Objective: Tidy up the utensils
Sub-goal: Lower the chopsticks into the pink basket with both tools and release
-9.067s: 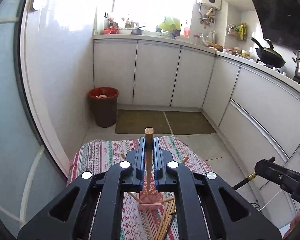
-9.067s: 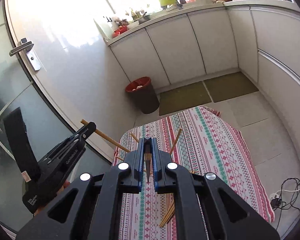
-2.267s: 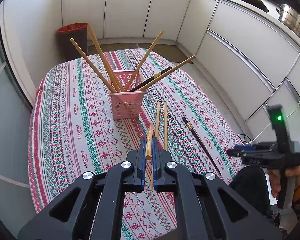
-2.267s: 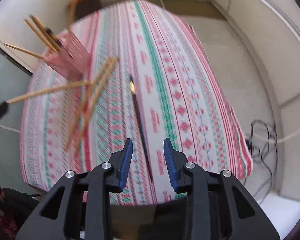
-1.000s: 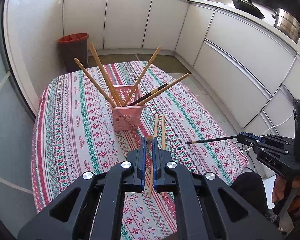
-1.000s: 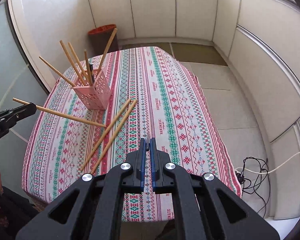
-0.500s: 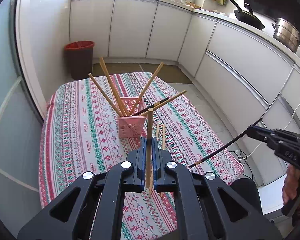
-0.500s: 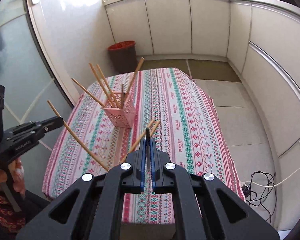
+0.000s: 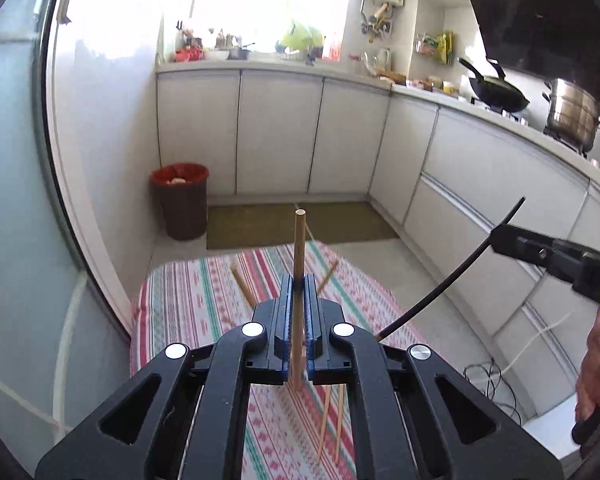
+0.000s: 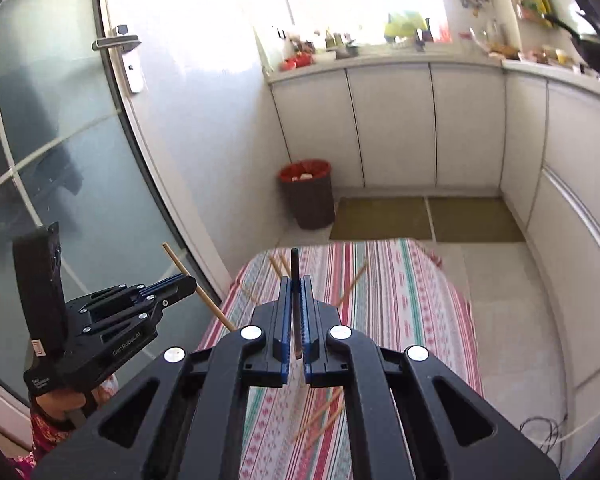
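My left gripper (image 9: pixel 299 282) is shut on a wooden chopstick (image 9: pixel 299 248) that stands upright between its blue pads, high above the striped table (image 9: pixel 204 304). My right gripper (image 10: pixel 295 280) is shut on a black chopstick (image 10: pixel 295 264), also upright. In the left wrist view that right gripper (image 9: pixel 496 238) shows at the right with the black chopstick (image 9: pixel 452 280) slanting down. In the right wrist view the left gripper (image 10: pixel 188 280) shows at the left with its wooden chopstick (image 10: pixel 198 288). Two wooden chopsticks (image 9: pixel 332 420) lie on the cloth. The pink basket is hidden behind my fingers; only chopstick tips (image 9: pixel 236 276) of it show.
A bin with a red liner (image 9: pixel 180 200) stands on the floor beyond the table, beside white cabinets (image 9: pixel 276 132). A glass door (image 10: pixel 60 160) is at the left. A wok (image 9: pixel 496 92) and a steel pot (image 9: pixel 572 112) sit on the counter at right. Cables (image 10: pixel 540 432) lie on the floor.
Both grippers have risen and tilted up with their chopsticks, so the table has dropped low in both views and the basket has slipped behind my fingers.
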The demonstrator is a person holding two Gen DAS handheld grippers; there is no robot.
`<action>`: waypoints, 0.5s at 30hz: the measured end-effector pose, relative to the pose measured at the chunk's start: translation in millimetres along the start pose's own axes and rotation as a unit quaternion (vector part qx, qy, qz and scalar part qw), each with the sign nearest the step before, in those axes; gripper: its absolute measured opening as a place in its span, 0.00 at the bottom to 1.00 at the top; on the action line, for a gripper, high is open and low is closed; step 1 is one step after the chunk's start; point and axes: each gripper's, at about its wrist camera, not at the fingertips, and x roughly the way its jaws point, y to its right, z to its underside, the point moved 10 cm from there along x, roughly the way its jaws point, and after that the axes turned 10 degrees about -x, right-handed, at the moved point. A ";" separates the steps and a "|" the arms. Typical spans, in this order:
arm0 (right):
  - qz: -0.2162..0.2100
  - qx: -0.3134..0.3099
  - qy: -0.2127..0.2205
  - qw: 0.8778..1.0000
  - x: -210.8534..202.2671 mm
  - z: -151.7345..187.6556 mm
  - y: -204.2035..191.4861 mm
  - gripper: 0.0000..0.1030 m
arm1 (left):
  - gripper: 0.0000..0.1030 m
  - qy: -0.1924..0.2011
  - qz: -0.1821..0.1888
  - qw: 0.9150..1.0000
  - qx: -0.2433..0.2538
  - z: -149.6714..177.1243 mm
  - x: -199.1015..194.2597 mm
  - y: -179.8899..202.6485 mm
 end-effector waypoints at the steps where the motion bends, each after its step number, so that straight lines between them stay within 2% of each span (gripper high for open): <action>1: 0.004 -0.003 0.003 1.000 6.5 -5.1 0.9 0.04 | 0.04 0.004 -0.001 1.000 -0.002 -5.7 3.2 -0.6; 5: 0.016 -0.013 0.001 1.000 43.9 -15.8 4.7 0.04 | 0.04 0.010 -0.011 1.000 -0.010 -19.9 29.7 -4.6; 11: 0.030 -0.021 -0.031 0.999 105.7 0.0 16.8 0.04 | 0.05 -0.031 -0.020 0.998 -0.041 0.5 89.0 -21.5; 15: 0.031 -0.018 -0.049 0.998 126.5 11.4 21.7 0.04 | 0.10 -0.011 0.002 0.995 -0.096 1.7 83.7 -36.7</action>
